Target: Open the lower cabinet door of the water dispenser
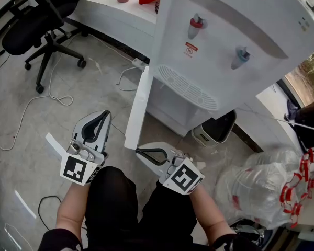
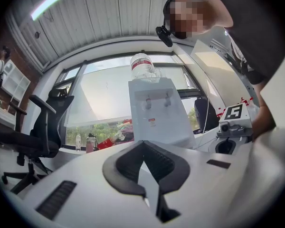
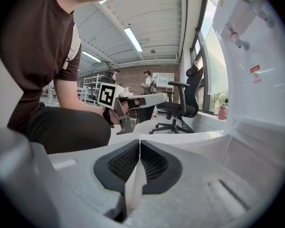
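Step in hand: I judge the swing-out is under way. The cabinet door (image 1: 137, 106) already stands out from the water dispenser (image 1: 235, 30), edge-on to me, and the dark opening behind it shows.
Where the door is: low on the dispenser, which stands on the floor by the end of the white tabletop (image 1: 107, 4). The door's free lower corner is nearest me.
Right tongs (image 1: 140, 150): closed on the door's free edge. My right gripper view shows the thin white panel pinched between the pads.
Left tongs (image 1: 104, 115): closed and empty, held apart over the floor to the left of the door.
Next move calls for: I keep a steady pinch and follow the hinge's arc, not a straight line, so the thin edge does not slip out. Once the door is wide enough I let go.
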Demonstrator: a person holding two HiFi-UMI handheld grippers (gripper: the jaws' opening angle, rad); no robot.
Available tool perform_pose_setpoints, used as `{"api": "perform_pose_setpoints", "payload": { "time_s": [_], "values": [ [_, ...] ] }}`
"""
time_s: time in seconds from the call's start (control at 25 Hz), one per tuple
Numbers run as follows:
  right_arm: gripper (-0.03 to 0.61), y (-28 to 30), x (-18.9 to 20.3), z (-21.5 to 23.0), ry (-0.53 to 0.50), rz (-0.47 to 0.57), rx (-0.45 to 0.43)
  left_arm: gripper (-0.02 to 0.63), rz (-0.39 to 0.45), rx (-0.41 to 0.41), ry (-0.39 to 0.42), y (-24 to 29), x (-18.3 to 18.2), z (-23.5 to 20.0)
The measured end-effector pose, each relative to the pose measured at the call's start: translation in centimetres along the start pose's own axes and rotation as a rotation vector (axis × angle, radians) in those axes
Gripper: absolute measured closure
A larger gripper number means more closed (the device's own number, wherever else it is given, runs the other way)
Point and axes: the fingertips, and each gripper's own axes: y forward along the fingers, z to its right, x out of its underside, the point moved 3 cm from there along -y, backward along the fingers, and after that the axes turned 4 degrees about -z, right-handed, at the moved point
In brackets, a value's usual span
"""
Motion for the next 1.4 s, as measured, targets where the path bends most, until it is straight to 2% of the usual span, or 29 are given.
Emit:
{"api": "perform_pose_setpoints", "payload": {
  "time_s": [0.2, 0.36, 0.56, 1.12, 1.4],
  "values": [
    [0.566, 2.2, -1.0, 0.0, 0.008, 0.040, -0.002, 0.604, -0.015, -0.023, 0.014, -0.9, 0.2, -0.9],
    [0.566, 3.7, -1.8, 0.1, -0.036, 0.035, 0.018, 0.604, -0.007, -0.061, 0.005, -2.0, 0.1, -1.9],
    [0.566, 5.3, -2.8, 0.3, -0.028, 0.115, 0.026, 0.604, -0.030, -0.083, 0.017, -3.0, 0.0, -2.5],
    [0.566, 8.2, -3.7, 1.3, -0.015, 0.108, 0.020, 0.604, -0.020, -0.119, 0.014, -3.4, -0.2, -3.3],
    [0.566, 7.5, -3.1, 2.3, -0.013, 0.081, 0.077, 0.604, -0.021, -0.116, -0.008, -3.2, 0.1, -3.2]
  ]
}}
